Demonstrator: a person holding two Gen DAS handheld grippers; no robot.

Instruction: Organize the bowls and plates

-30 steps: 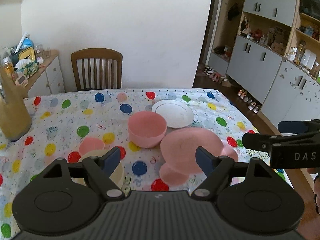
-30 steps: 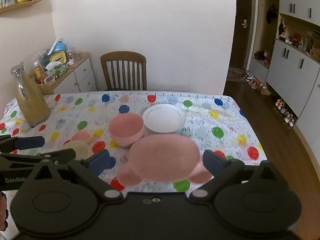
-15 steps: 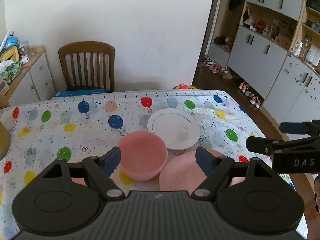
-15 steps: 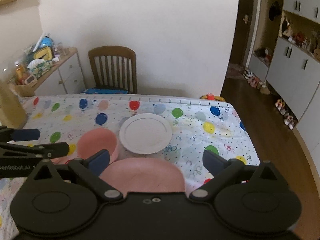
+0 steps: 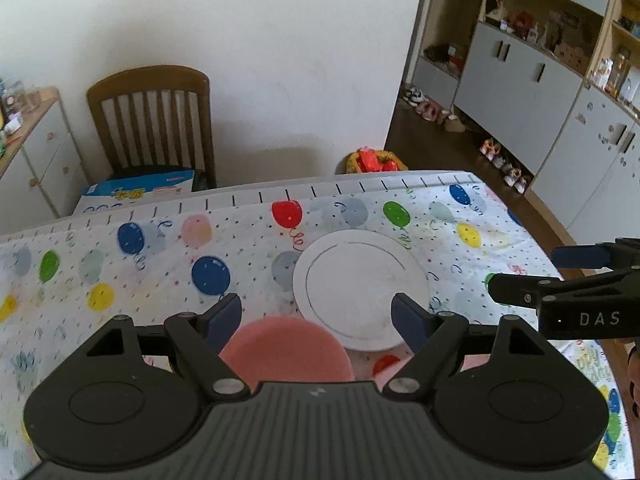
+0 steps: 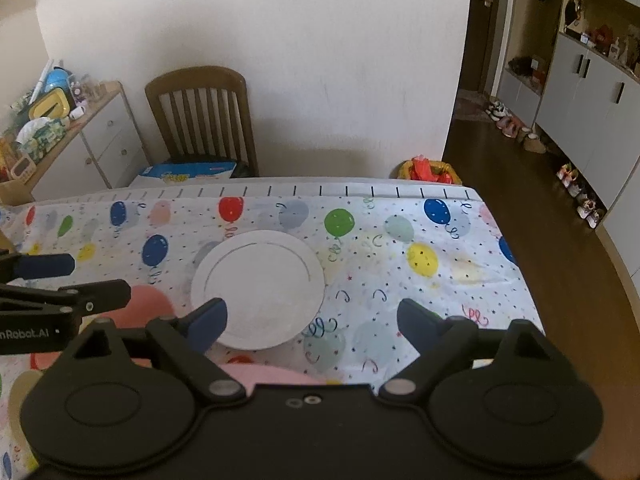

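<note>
I have brought both grippers forward over the tabletop (image 6: 400, 256), so the white plate (image 6: 258, 292) now lies just ahead of them. My left gripper (image 5: 316, 320) hangs with jaws wide and empty above the pink bowl (image 5: 286, 354); the right gripper (image 6: 312, 320) jaws are closing on nothing.

White wall (image 5: 260, 40), wood chair (image 5: 152, 120), grey cabinets (image 5: 516, 72) w/ dark floor (image 6: 520, 168).
</note>
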